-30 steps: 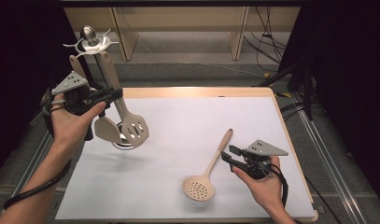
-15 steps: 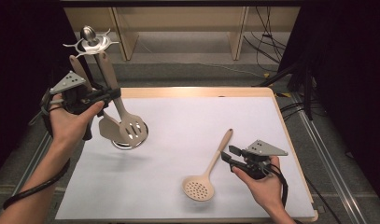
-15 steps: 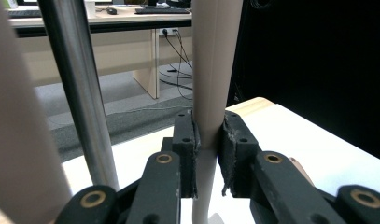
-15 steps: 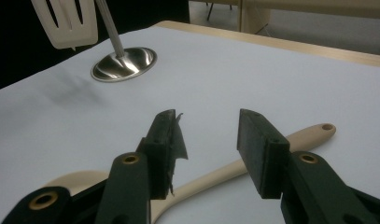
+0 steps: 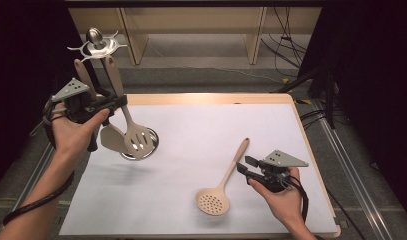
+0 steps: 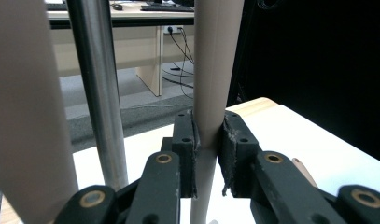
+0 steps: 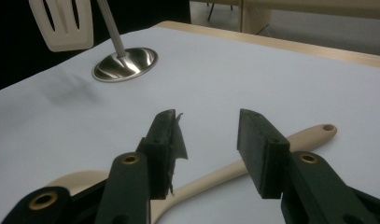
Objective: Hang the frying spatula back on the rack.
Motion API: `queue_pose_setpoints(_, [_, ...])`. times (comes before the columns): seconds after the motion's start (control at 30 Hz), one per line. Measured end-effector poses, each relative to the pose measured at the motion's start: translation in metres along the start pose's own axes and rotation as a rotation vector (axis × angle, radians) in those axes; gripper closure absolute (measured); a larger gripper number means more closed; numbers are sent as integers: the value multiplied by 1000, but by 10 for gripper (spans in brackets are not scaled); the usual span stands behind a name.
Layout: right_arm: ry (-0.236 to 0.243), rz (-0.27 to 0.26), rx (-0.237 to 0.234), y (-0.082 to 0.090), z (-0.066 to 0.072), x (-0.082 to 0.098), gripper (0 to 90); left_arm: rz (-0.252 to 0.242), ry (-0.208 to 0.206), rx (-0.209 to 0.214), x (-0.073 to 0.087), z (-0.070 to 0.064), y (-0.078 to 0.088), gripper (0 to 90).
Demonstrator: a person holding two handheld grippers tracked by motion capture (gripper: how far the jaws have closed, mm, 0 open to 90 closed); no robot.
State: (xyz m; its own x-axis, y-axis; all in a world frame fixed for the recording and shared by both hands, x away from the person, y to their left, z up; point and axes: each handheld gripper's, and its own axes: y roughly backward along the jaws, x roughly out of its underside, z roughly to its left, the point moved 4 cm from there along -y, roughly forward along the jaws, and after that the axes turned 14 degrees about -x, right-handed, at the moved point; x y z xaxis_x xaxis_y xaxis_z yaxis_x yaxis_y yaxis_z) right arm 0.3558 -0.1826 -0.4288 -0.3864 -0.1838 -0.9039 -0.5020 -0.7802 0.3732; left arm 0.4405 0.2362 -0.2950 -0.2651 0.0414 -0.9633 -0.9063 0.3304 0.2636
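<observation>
Since a second ago, nothing of mine has shifted much: both my hands keep their places, and the beige slotted plastic spatula (image 5: 137, 141) hangs where it hung, beside the steel stand.

Nearest to me, my right gripper (image 5: 245, 165) rests low over the white-covered table (image 5: 201, 130), near its right front part. Its jaws stand apart with nothing pressed between them; in the right gripper view the handle of the beige perforated plastic skimmer spoon (image 5: 219, 189) lies on the table beneath and between them, not gripped. The spoon's round holed bowl points toward me, its handle slants away to the right.

Farther off on the left, my left gripper (image 5: 115, 102) is raised above the table's edge and clamped on the slotted spatula's handle; the left gripper view shows both pads (image 6: 230, 154) pressing the pale handle. The spatula's blade hangs just over the round base of the shiny steel utensil stand (image 5: 141, 145). Another beige spatula (image 5: 111, 138) hangs just beside it. The stand's pole rises behind my left hand to a hooked steel crown (image 5: 97, 46) at the top.
</observation>
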Motion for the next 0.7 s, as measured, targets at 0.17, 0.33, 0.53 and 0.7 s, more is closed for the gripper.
queue_pose_setpoints(0.17, [-26, 11, -12, 0, 1, 1, 578, -7, 7, -8, 2, 1, 1, 760])
queue_pose_setpoints(0.33, [-45, 7, -11, 0, 3, 2, 577, -12, 2, -23, 3, 3, 3, 754])
queue_pose_setpoints(0.53, [-32, 30, -13, 2, 1, 4, 576, -42, -1, -44, 8, 1, 11, 722])
queue_pose_setpoints(0.7, [-16, 17, -8, 2, -1, 4, 575, -77, 0, -53, 20, -2, 26, 686])
